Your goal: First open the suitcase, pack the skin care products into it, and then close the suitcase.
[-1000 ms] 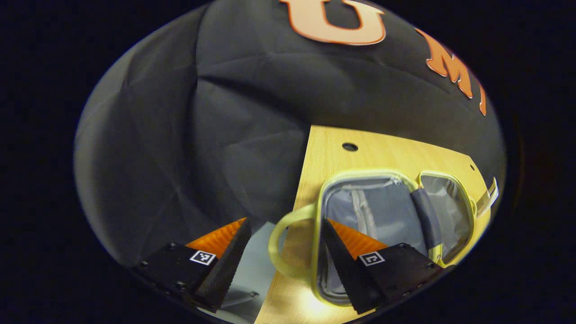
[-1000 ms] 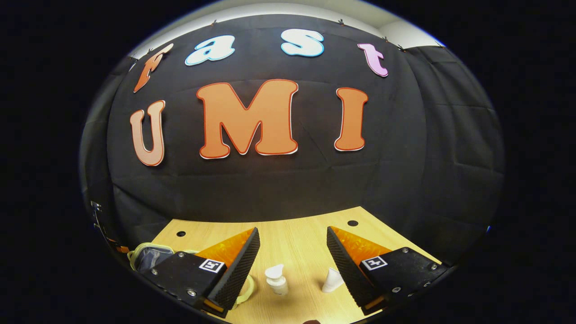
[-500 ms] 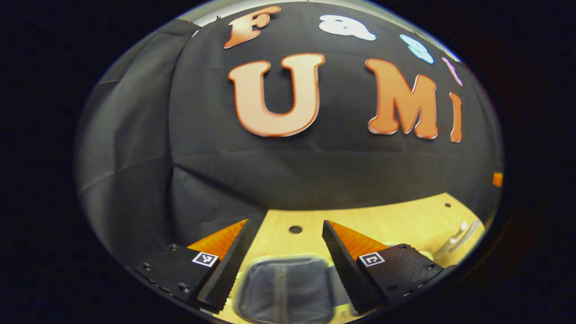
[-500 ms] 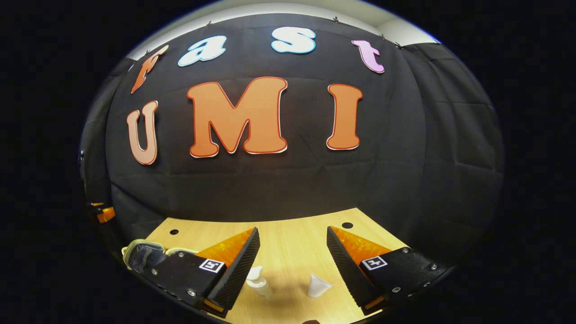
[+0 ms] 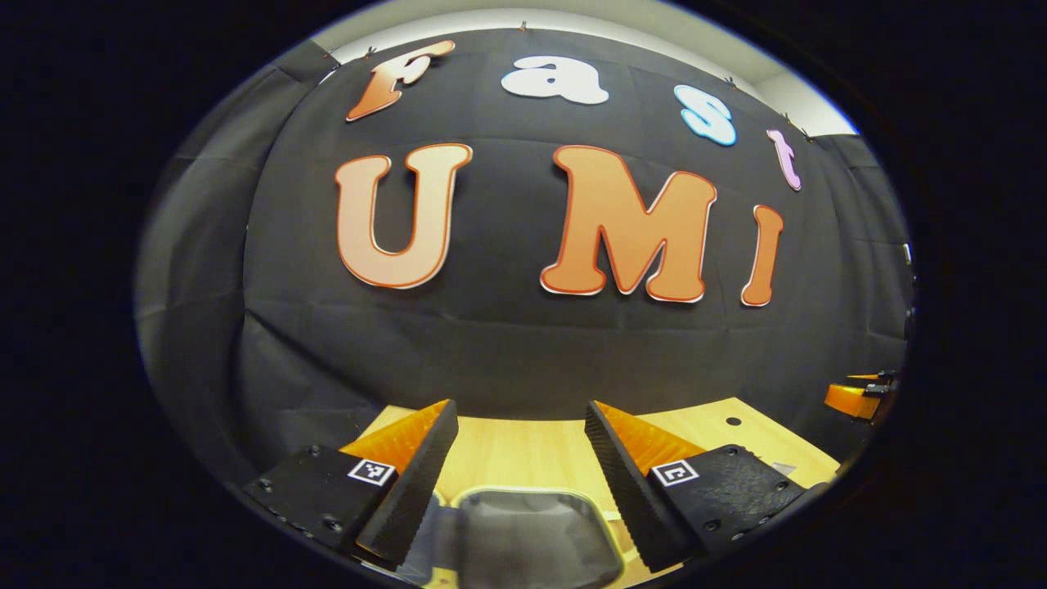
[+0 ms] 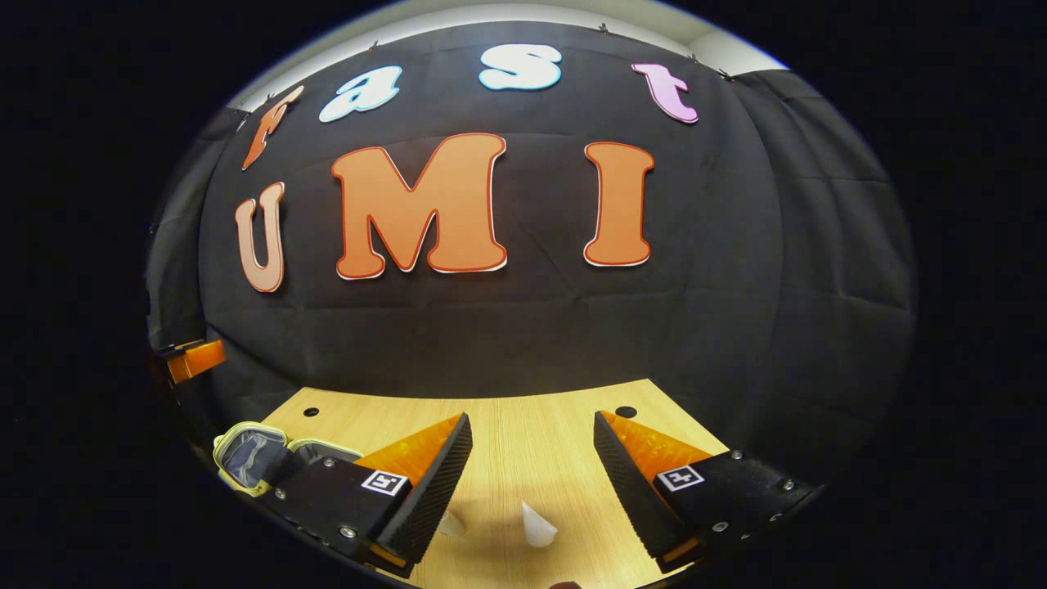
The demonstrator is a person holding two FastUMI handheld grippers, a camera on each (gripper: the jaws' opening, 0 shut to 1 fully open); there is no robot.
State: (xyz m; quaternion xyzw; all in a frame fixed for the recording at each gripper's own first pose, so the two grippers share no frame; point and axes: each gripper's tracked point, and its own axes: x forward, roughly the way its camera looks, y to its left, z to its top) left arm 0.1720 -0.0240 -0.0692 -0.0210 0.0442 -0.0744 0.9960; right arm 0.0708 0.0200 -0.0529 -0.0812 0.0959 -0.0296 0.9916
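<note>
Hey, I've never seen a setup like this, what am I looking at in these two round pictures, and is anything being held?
A person holds two hand-held grippers; each carries a fisheye camera looking along its own two fingers.

In the left gripper view, the left gripper is open and empty above the open suitcase, a small case with a grey lining and a pale yellow rim.

In the right gripper view, the right gripper is also open and empty. Ahead of it on the wooden table lie two white skin care items, a tube and a bottle partly hidden by a finger. The suitcase sits far left, and the other gripper shows at the edge.

left tool (image 5: pixel 519 446) swung up off suitcase (image 5: pixel 532 536) | right tool (image 6: pixel 532 458) advanced over tube (image 6: pixel 537 525)
</note>
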